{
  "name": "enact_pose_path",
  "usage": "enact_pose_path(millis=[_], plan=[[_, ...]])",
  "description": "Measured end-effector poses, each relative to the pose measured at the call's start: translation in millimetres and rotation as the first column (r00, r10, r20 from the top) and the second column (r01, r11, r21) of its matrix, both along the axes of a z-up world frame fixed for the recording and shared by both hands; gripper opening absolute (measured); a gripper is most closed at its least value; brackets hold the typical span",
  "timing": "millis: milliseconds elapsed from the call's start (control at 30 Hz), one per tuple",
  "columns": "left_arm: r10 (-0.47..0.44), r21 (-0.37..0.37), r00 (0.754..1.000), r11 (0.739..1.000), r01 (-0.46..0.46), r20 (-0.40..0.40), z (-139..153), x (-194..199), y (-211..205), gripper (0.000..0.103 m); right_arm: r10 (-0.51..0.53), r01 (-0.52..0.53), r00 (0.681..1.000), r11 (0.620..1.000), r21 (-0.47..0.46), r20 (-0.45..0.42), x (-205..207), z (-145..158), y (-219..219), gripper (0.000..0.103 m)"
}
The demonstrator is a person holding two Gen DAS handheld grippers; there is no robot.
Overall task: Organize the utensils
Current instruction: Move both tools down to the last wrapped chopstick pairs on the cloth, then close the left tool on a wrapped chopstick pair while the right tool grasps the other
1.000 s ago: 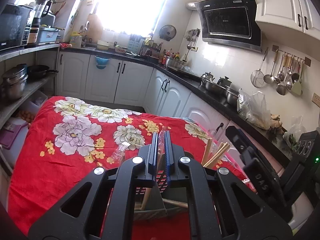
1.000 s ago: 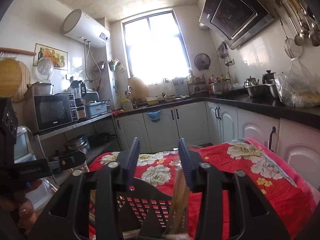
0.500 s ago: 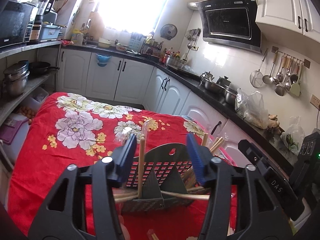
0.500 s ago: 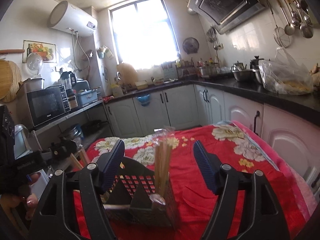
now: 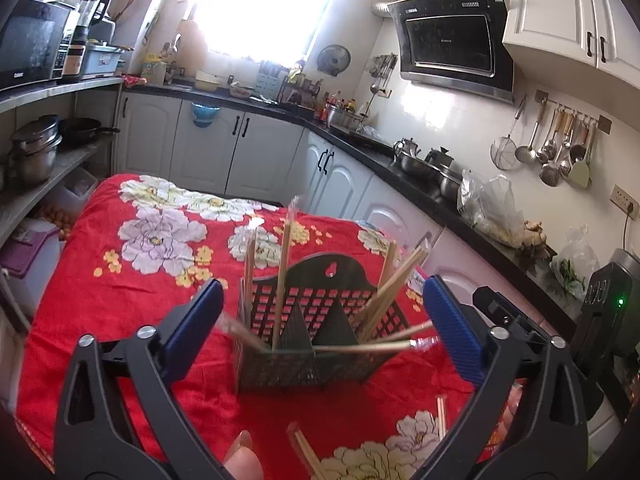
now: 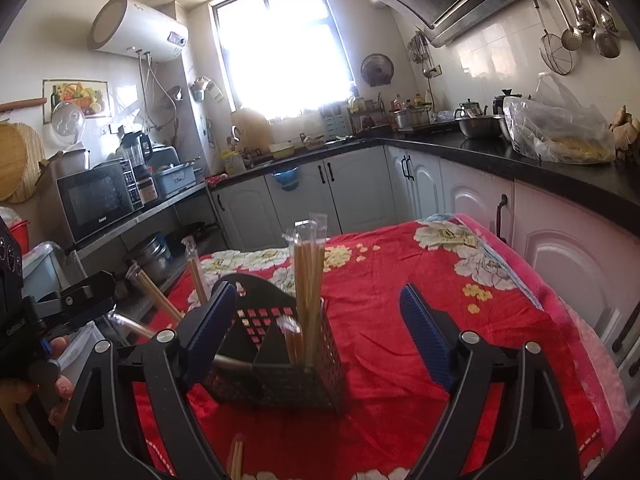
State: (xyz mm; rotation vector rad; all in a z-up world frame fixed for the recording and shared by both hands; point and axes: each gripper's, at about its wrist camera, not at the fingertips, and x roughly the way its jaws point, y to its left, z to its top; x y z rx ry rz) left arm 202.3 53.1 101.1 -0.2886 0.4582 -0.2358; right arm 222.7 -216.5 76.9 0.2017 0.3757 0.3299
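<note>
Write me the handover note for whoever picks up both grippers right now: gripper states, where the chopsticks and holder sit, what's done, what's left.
Left gripper: jaws opening, nothing gripped; the black holder stands between them, untouched.
Right gripper: jaws opening, empty.
Holder stands on the red floral cloth; wrapped chopsticks stand in its compartments, some leaning out.
Left to do: loose chopsticks lie on the cloth in front of the holder; put them in.

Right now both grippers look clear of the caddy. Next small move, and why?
Probably send one gripper down to the loose chopsticks lying on the red cloth in front of the black caddy. Both the left gripper and right gripper have jaws opening with nothing pressed between the pads, and several pairs already stand in the caddy.
</note>
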Motion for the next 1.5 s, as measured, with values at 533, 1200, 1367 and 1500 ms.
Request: enact_pose_path(millis=[533,1200,1367,1500], plan=[[-0.038,-0.002,0.999,0.999,0.038,-0.031,-20.4,-34.1,-11.8,0.092,0.030,-0.030,0.997,1.000,0.002,-0.069,-27.8,-21.2,-18.5,0.086],[-0.111,-0.094,0.933,0.992,0.084,-0.342,-119.1,-13.9,-19.0,0.092,0.027,-0.039,0.954,0.999,-0.035,-0.298,-28.1,-88.9,-44.9,0.087],[-0.146,-0.132,0.905,0.986,0.101,-0.400,-141.0,-8.3,-23.0,0.085,0.011,-0.030,0.921,0.999,-0.042,-0.389,-22.7,-110.4,-53.5,0.086],[-0.162,-0.153,0.885,0.983,0.104,-0.437,-153.2,-4.2,-23.2,0.073,0.008,-0.017,0.893,1.000,-0.016,-0.451,-14.5,-124.6,-62.3,0.080]])
